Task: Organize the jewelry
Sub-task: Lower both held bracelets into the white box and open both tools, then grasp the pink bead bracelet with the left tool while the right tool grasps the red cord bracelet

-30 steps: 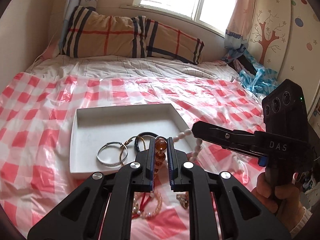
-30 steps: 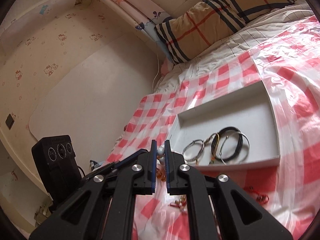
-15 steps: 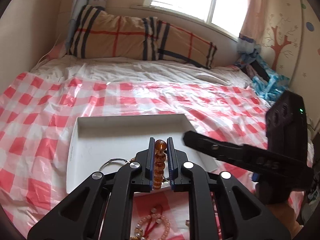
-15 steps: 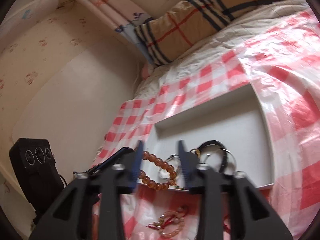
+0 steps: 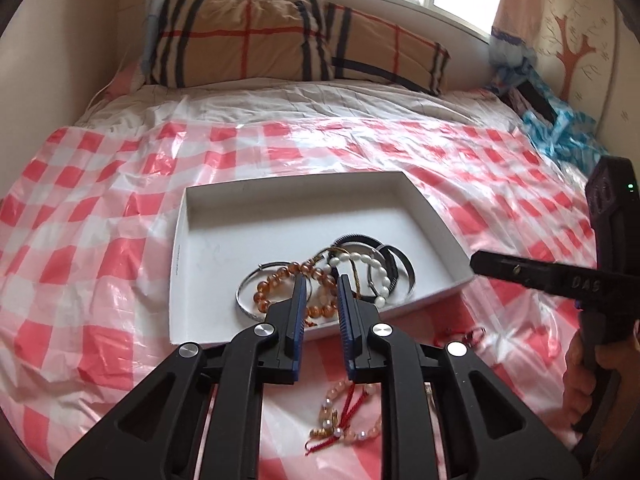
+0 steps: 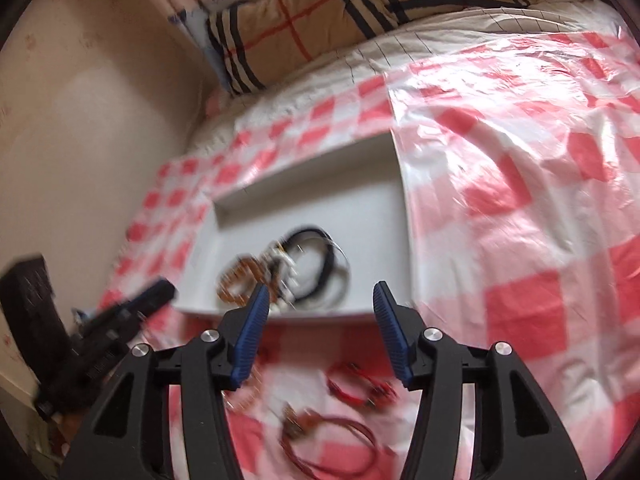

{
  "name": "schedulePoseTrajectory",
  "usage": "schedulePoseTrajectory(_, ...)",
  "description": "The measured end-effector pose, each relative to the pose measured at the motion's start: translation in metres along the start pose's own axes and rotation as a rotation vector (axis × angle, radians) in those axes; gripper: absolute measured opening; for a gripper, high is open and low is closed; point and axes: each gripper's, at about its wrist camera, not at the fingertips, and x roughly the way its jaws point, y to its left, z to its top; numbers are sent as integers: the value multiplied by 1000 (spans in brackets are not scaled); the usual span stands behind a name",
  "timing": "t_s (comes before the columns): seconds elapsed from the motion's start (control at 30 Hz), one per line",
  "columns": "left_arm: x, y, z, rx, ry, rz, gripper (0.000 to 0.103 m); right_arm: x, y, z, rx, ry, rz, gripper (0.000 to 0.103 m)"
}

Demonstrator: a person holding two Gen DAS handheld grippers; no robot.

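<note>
Several bracelets (image 5: 328, 276) lying in tray (image 5: 180, 240) — pink bead bracelet (image 5: 348, 416) waiting on bed; left gripper (image 5: 322, 292) and right gripper (image 6: 318, 300) jaws both apart, empty.

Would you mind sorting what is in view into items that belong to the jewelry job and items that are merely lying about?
Job:
white tray
amber bead bracelet
pearl bracelet
silver bangle
pink bead bracelet outside the tray
red cords

Lying about:
plaid pillow
checked sheet
blue cloth

The letters "DAS" stand on the right gripper (image 5: 532, 276), seen from the left wrist.
</note>
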Motion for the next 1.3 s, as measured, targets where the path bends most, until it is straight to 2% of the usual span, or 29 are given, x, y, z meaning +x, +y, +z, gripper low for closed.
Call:
schedulePoseTrajectory(0.07, -4, -7, -3, 49, 28, -26, 15, 2, -3, -9, -16, 43, -36, 53)
schedulePoseTrajectory(0.17, -5, -18, -15, 122, 72, -20, 15, 7, -1, -22, -58, 85, -91, 53)
schedulePoseTrajectory(0.37, 24, -11, -45, 90, 214, -49, 15, 28, 6, -43, -159, 168, -227, 54)
schedulePoseTrajectory(0.47, 39, -10, -55, 101, 261, -14, 15, 38, 9, -50, -212, 192, -278, 52)
schedulePoseTrajectory(0.5, 44, -11, -59, 114, 275, 9, 15, 39, 11, -51, -223, 193, -267, 30)
schedulePoseTrajectory(0.53, 47, -12, -61, 120, 290, 14, 14, 39, 12, -51, -224, 200, -252, 15)
schedulePoseTrajectory(0.57, 47, -14, -62, 127, 299, 2, 7, 39, 12, -51, -220, 200, -232, 13)
schedulePoseTrajectory(0.6, 45, -17, -62, 136, 301, -17, 7, 37, 13, -51, -214, 194, -203, 5)
schedulePoseTrajectory(0.67, 34, -23, -60, 142, 274, -65, 7, 28, 13, -47, -169, 163, -117, 5)
schedulePoseTrajectory(0.8, 13, -29, -54, 130, 212, -145, 7, 14, 6, -39, -98, 112, -12, 5)
schedulePoseTrajectory(1.07, 17, -22, -52, 106, 205, -128, 7, 8, 10, -35, -77, 102, 59, 5)
schedulePoseTrajectory(1.2, 20, -15, -51, 86, 199, -71, 7, 8, 9, -33, -52, 100, 124, 5)
schedulePoseTrajectory(1.27, 23, -10, -51, 75, 207, -32, 7, 10, 9, -33, -57, 108, 93, 5)
schedulePoseTrajectory(1.3, 26, -7, -52, 69, 217, -20, 7, 12, 8, -34, -72, 114, 44, 5)
